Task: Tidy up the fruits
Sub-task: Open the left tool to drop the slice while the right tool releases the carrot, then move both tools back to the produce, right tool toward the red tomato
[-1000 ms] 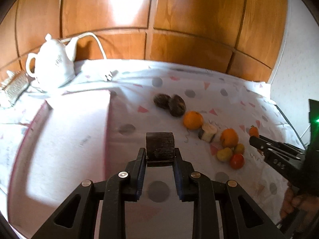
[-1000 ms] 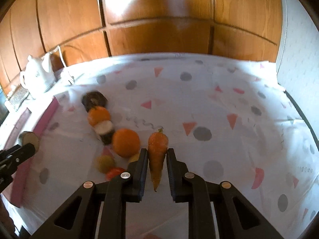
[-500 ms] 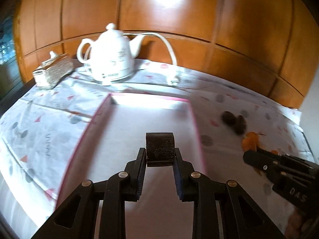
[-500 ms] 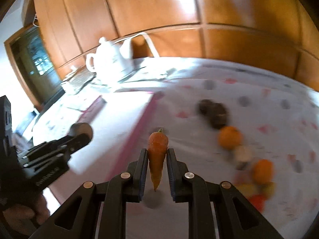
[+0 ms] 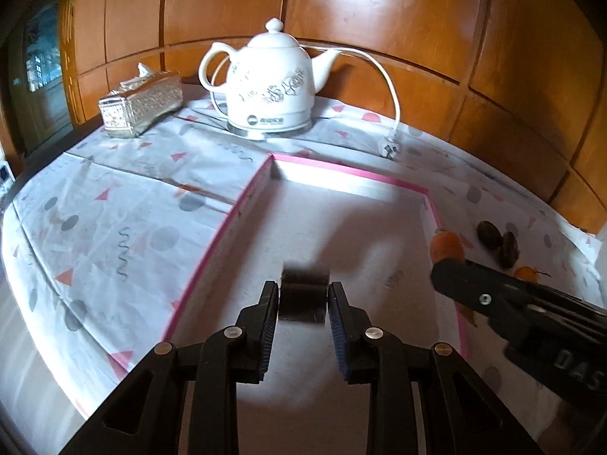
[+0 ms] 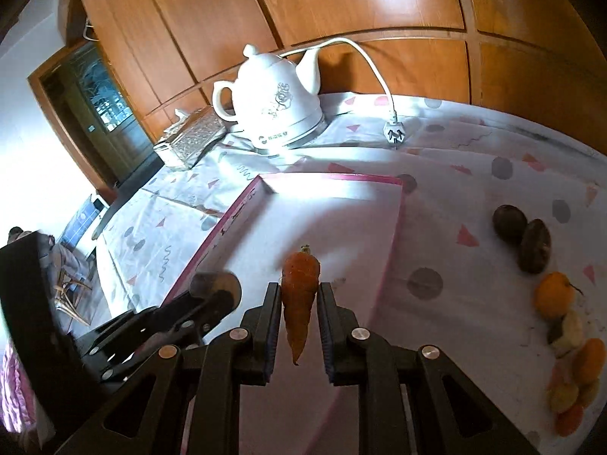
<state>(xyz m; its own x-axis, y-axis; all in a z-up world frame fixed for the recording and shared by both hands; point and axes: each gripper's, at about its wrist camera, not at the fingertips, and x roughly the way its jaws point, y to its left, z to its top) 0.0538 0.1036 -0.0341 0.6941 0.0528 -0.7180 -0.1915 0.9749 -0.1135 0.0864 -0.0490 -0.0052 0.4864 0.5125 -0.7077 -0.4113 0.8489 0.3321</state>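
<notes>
My left gripper (image 5: 303, 299) is shut on a dark brown cut piece of fruit (image 5: 303, 294) and holds it over the white tray with a pink rim (image 5: 353, 172). My right gripper (image 6: 299, 303) is shut on an orange carrot (image 6: 299, 288), tip down, above the same tray (image 6: 330, 178). In the left wrist view the right gripper (image 5: 444, 265) with the carrot (image 5: 447, 246) sits at the tray's right edge. In the right wrist view the left gripper (image 6: 212, 292) is at lower left. Two dark fruits (image 6: 523, 235), oranges (image 6: 554, 294) and several small fruits (image 6: 573, 390) lie right of the tray.
A white electric kettle (image 5: 265, 83) with a loose cord and plug (image 5: 390, 149) stands behind the tray. A silver tissue box (image 5: 140, 104) is at the back left. Wood panelling closes the back. The patterned tablecloth (image 5: 125, 204) drops off at the left.
Both grippers have swung left from the fruit pile and now hang over the tray, closer to it. Each keeps hold of its item.
</notes>
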